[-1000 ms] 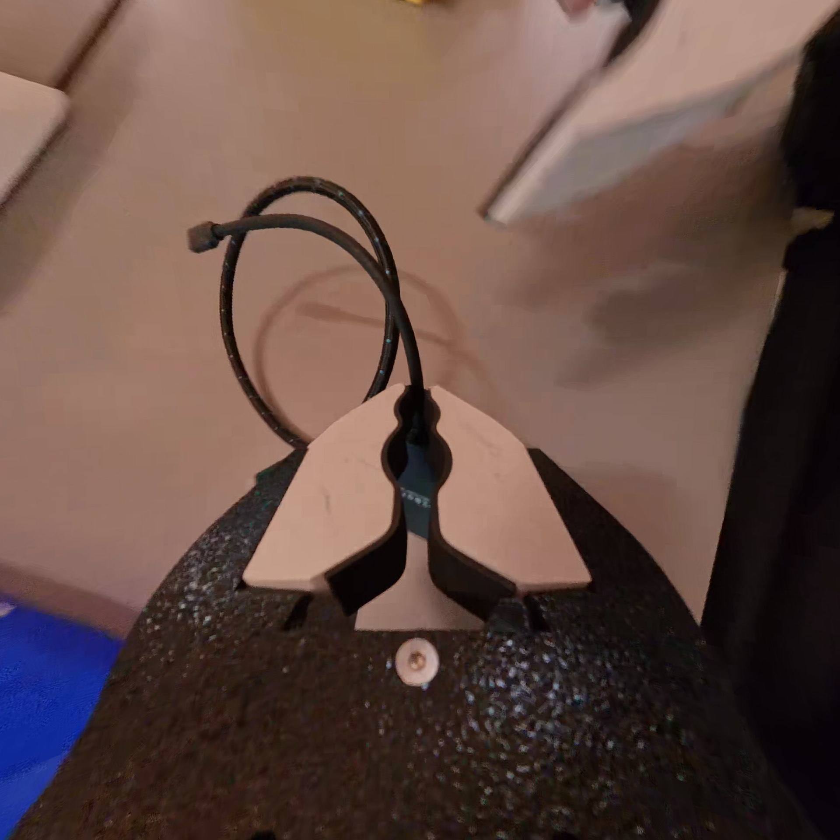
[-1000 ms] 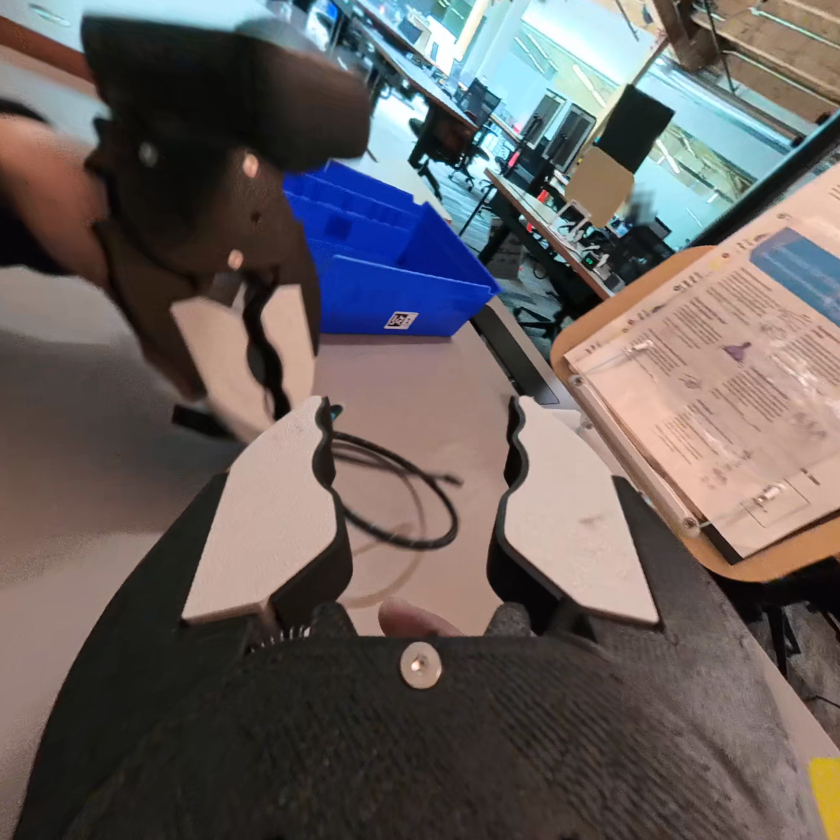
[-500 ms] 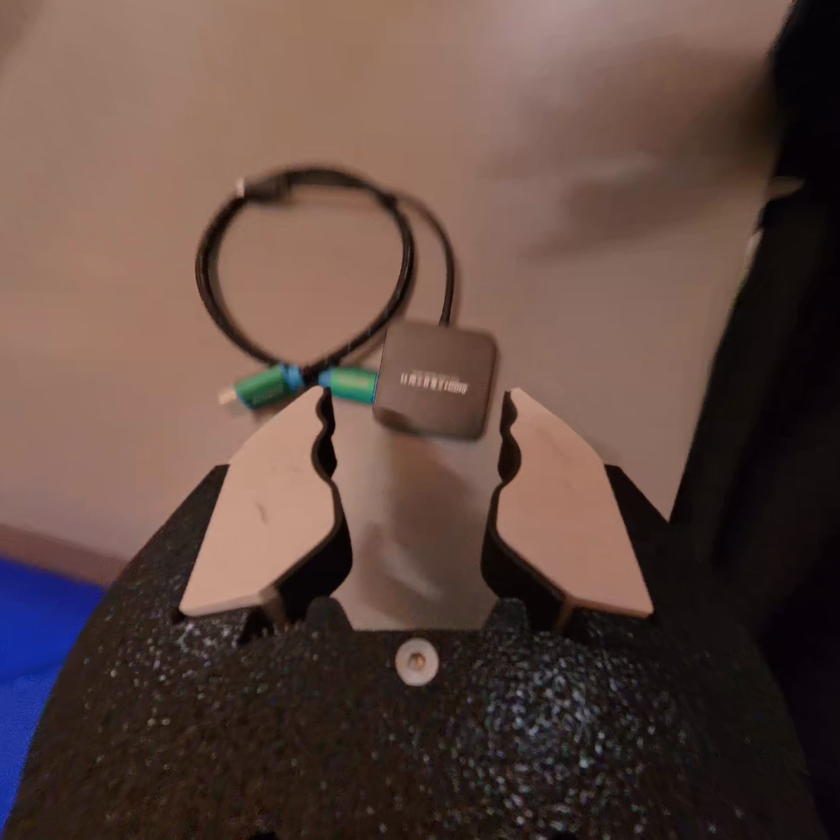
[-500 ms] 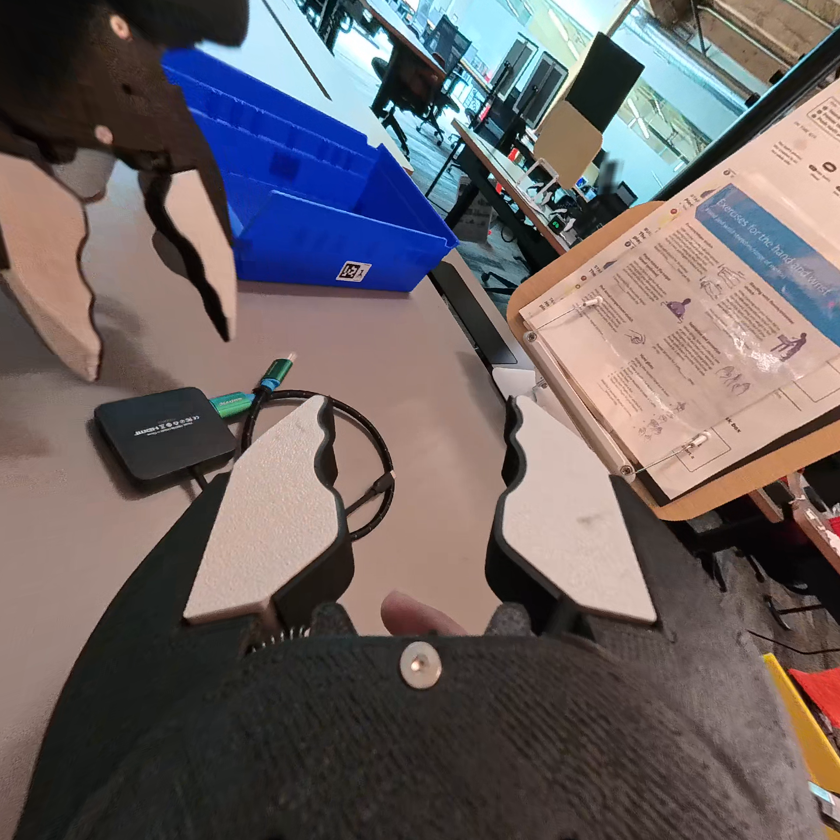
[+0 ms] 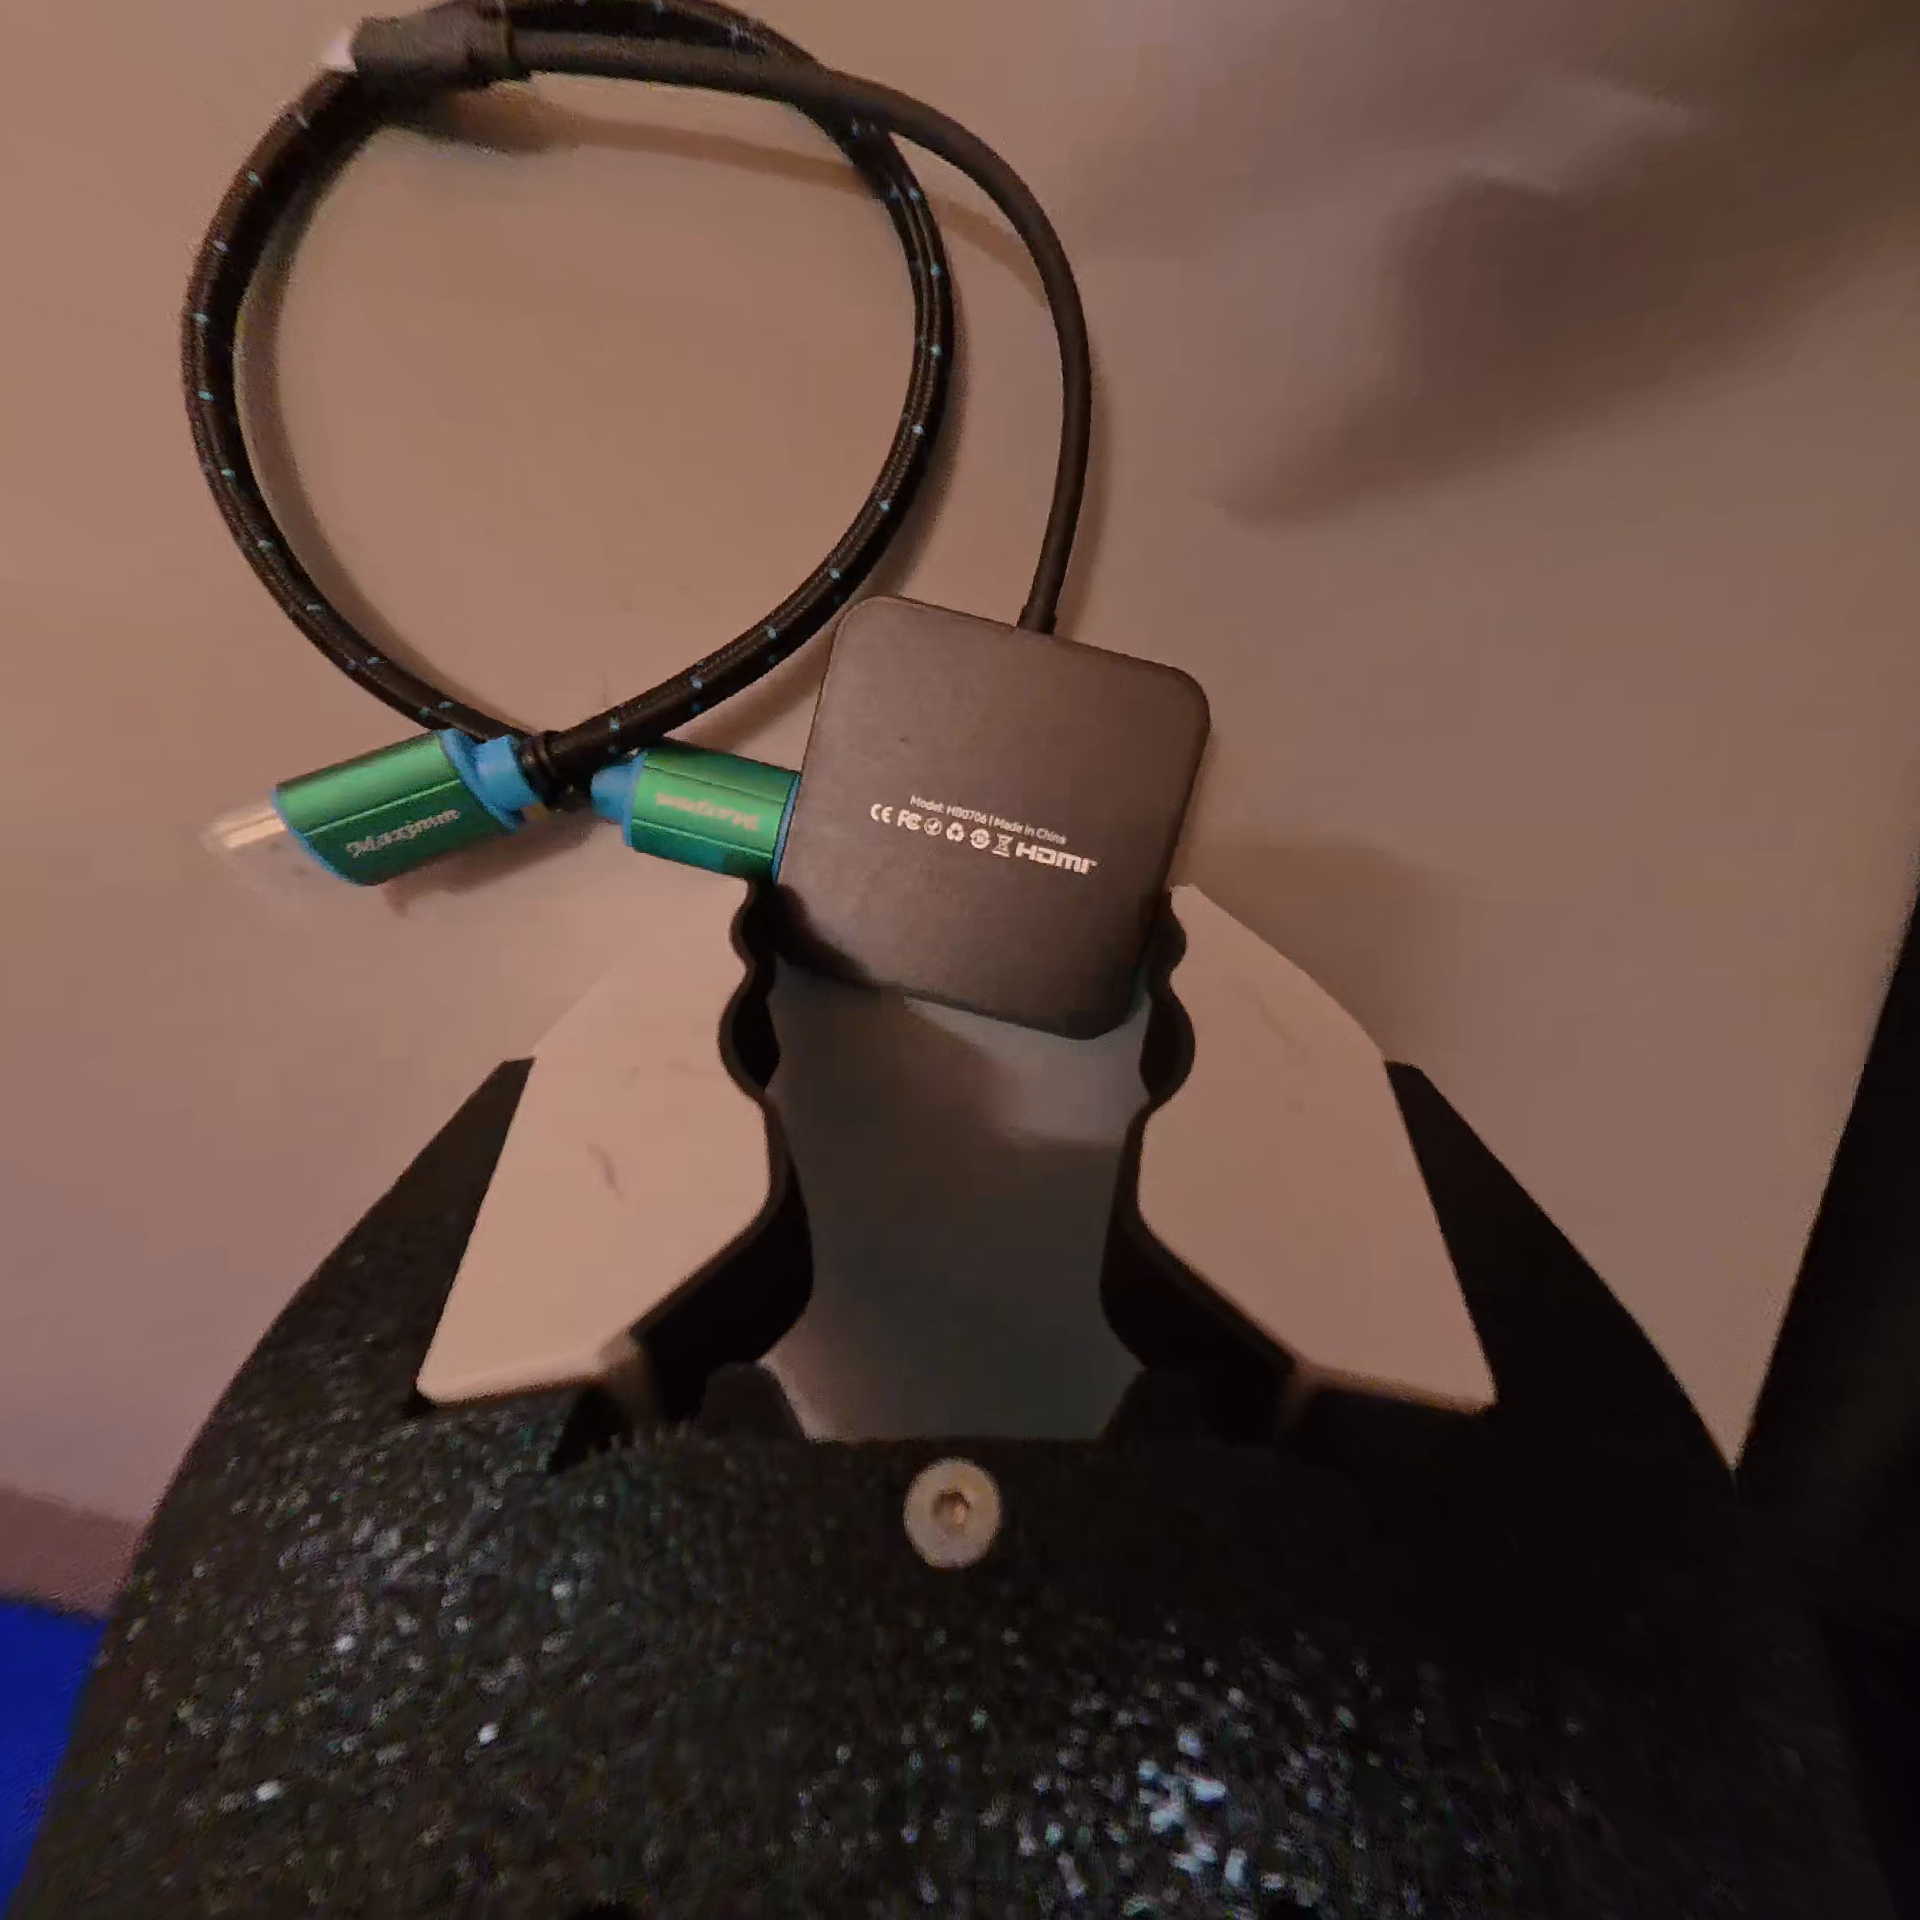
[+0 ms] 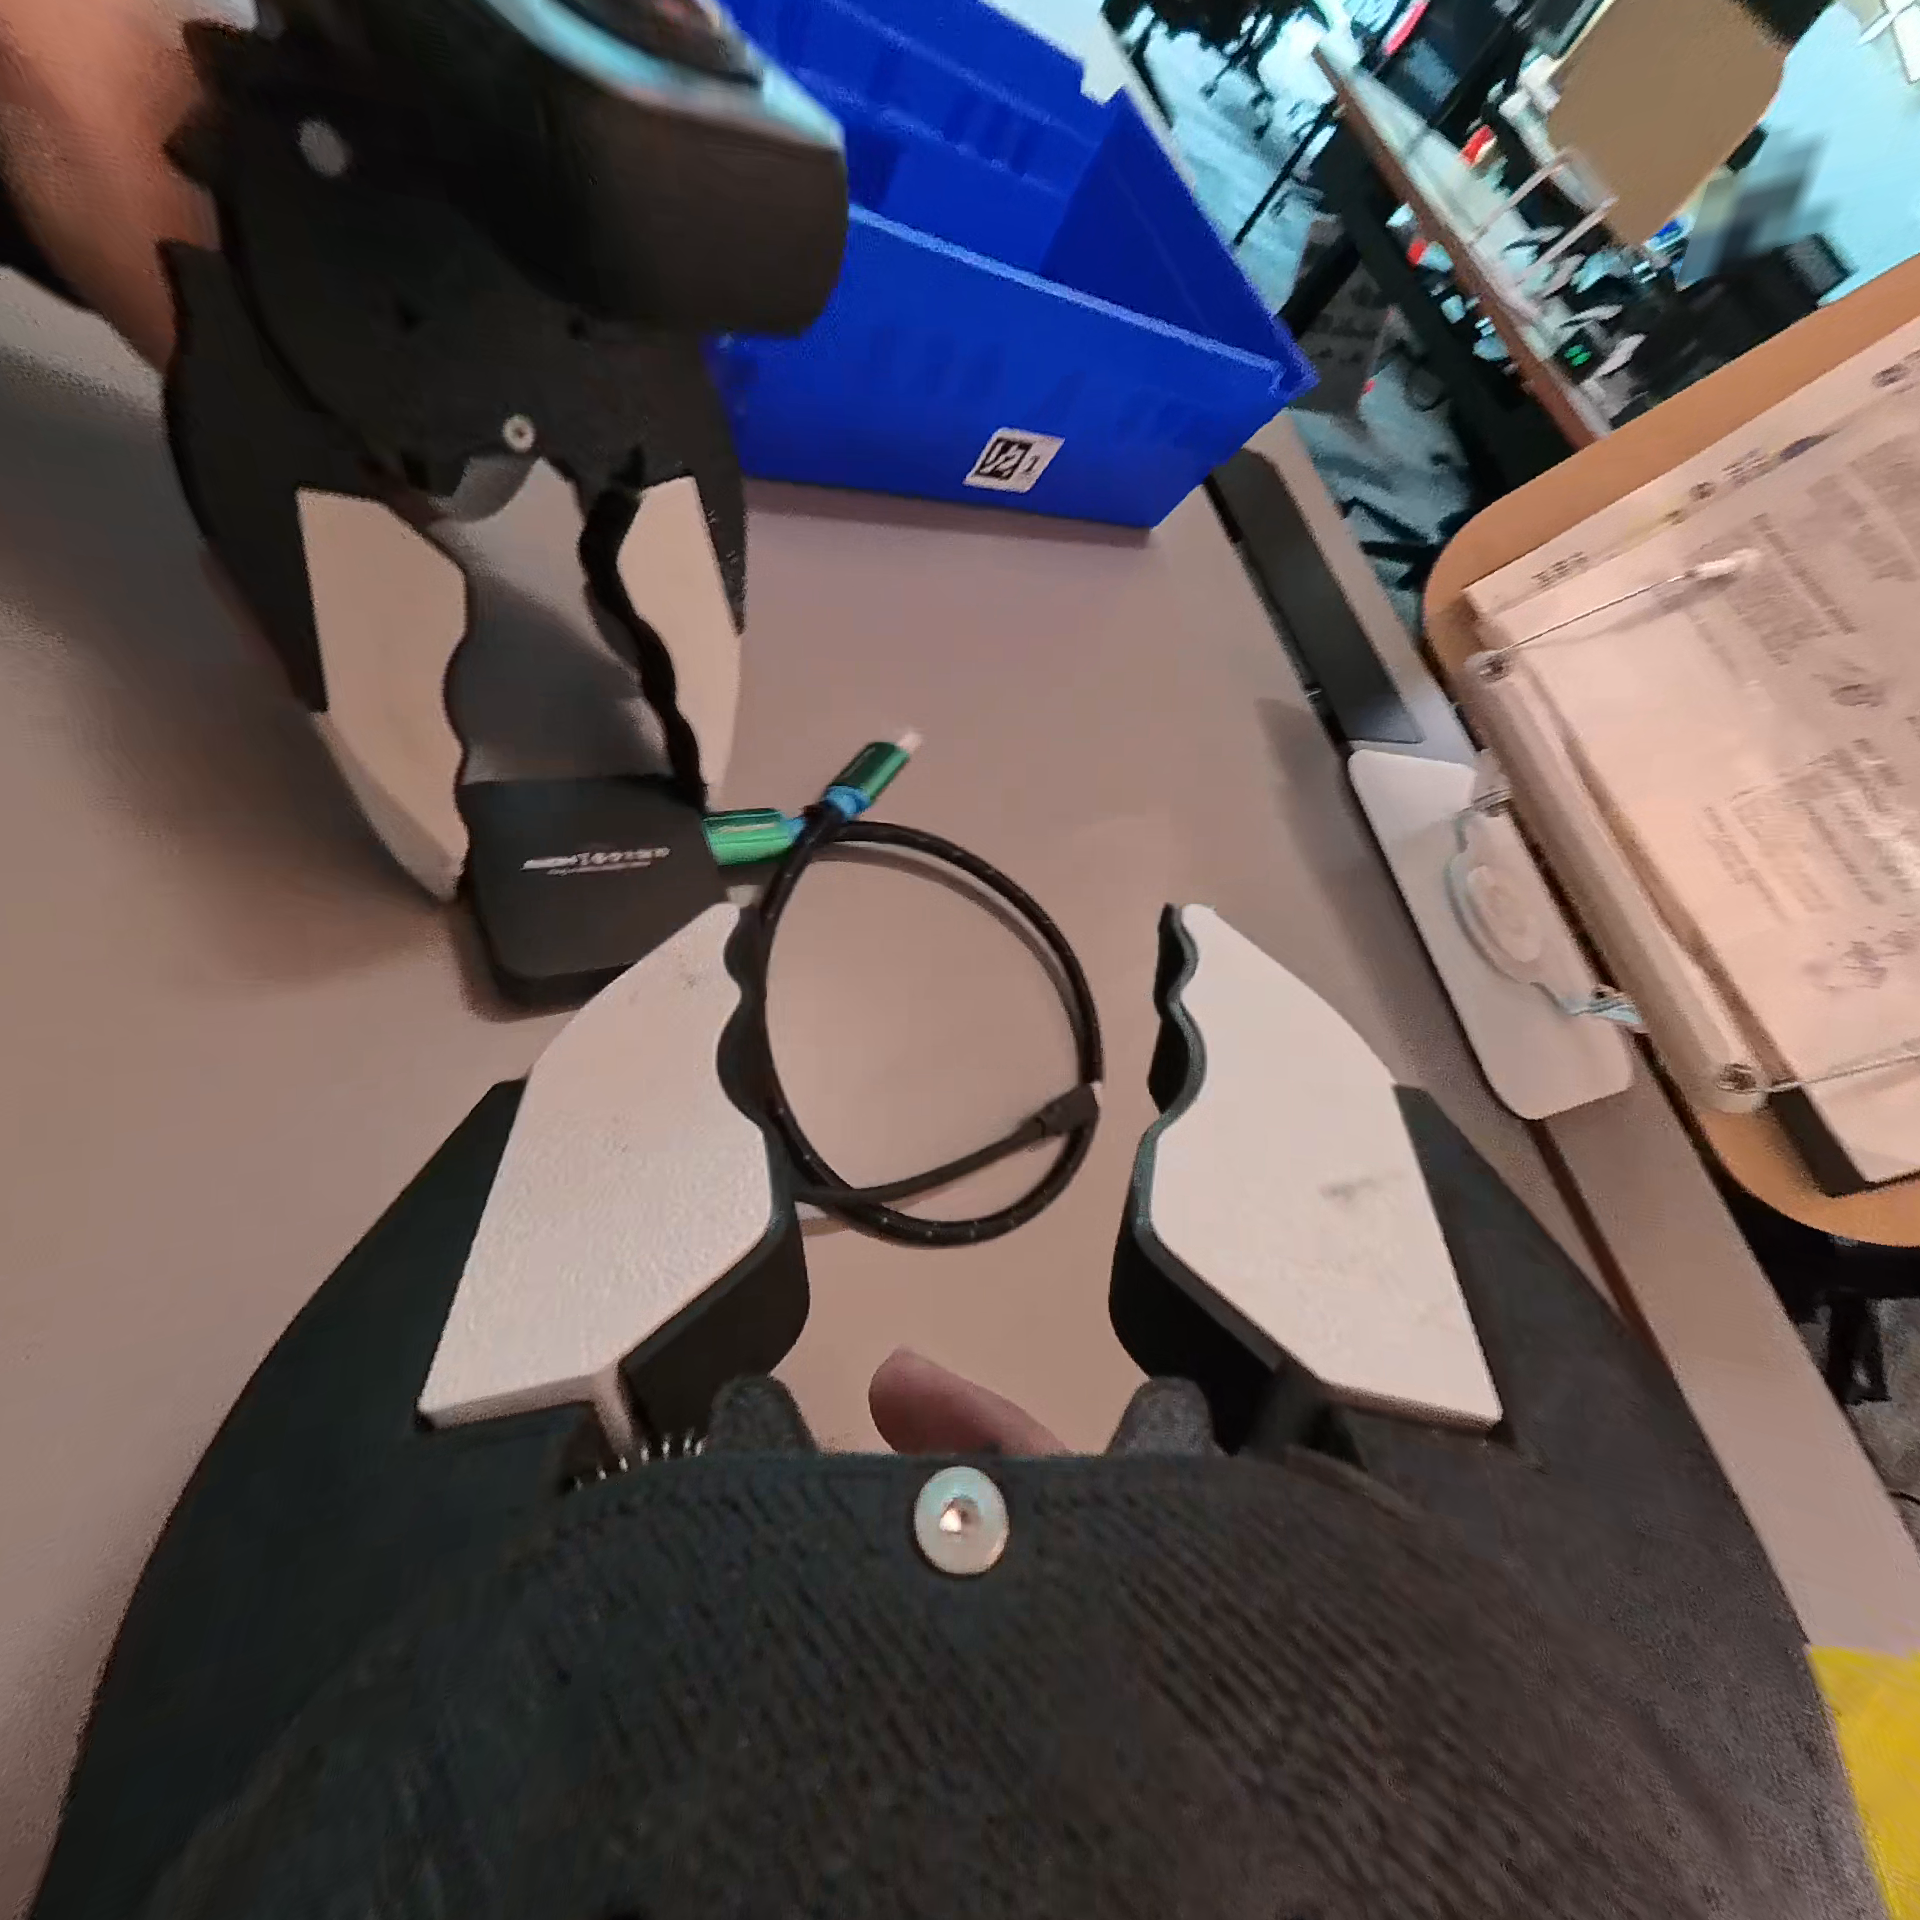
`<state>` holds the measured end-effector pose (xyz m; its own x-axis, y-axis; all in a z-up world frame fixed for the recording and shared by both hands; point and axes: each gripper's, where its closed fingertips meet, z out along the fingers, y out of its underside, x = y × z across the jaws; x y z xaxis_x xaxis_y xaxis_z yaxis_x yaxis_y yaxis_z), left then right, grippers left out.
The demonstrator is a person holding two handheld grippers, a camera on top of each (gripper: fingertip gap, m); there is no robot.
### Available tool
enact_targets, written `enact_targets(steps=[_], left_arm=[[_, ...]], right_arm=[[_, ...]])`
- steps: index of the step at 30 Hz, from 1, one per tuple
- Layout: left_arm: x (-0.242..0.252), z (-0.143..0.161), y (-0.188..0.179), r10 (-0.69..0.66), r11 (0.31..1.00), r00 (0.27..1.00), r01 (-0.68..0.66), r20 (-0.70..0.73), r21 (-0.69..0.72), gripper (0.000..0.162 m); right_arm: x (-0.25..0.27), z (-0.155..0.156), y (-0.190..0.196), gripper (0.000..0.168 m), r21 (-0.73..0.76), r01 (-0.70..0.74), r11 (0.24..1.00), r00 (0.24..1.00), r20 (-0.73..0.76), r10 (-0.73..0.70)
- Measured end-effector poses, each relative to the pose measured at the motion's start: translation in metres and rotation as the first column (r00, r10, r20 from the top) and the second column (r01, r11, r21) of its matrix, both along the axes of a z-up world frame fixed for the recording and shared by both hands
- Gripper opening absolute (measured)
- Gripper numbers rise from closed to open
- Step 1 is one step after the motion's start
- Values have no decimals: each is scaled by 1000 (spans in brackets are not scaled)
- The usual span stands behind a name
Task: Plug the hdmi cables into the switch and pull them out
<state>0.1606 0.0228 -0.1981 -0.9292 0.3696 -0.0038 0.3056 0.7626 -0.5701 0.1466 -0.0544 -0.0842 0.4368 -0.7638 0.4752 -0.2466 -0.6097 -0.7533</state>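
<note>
A black square hdmi switch (image 5: 997, 821) lies flat on the grey table; it also shows in the right wrist view (image 6: 592, 883). One green hdmi plug (image 5: 707, 821) sits in its left side. The other green plug (image 5: 384, 821) of the same braided cable (image 5: 239, 468) lies free on the table. The switch's own thin black lead (image 5: 1070, 343) curls away. My left gripper (image 5: 961, 914) is open, and the switch's near edge lies between its fingertips. My right gripper (image 6: 951, 925) is open and empty, above the cable loop (image 6: 1049, 935).
A blue bin (image 6: 987, 343) stands behind the switch. A tan board with a clear-covered printed sheet (image 6: 1714, 727) stands at the right, with a white holder (image 6: 1486, 914) at the table edge. A person's fingertip (image 6: 935, 1403) shows behind my right gripper.
My left gripper was shut on the switch in the air, let it go onto the table, opened, and has come down around it. My right gripper stayed open and moved nearer the cable.
</note>
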Motion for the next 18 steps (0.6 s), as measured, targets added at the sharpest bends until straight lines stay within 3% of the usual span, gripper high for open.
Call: enact_targets(steps=[2,8,10,14,16,18], left_arm=[[3,2,-4,-42,998,998,44,38,-52,68],[18,37,-18,-3,979,925,81,381,-189,68],[18,53,-25,0,962,839,150,545,-230,69],[2,74,-33,-49,911,589,357,807,-205,69],[-6,81,-38,-40,882,506,424,861,-208,68],[-14,86,-41,-36,847,442,489,896,-207,68]], right_arm=[[-2,-9,1,73,5,-11,1000,999,-51,11],[0,-15,9,71,146,-56,988,995,-67,67],[-1,-22,9,76,153,-66,986,992,-94,81],[-4,-24,12,80,231,-87,969,986,-116,116],[-7,-25,13,74,265,-102,959,982,-125,139],[-13,-35,19,53,296,-132,946,963,-187,193]])
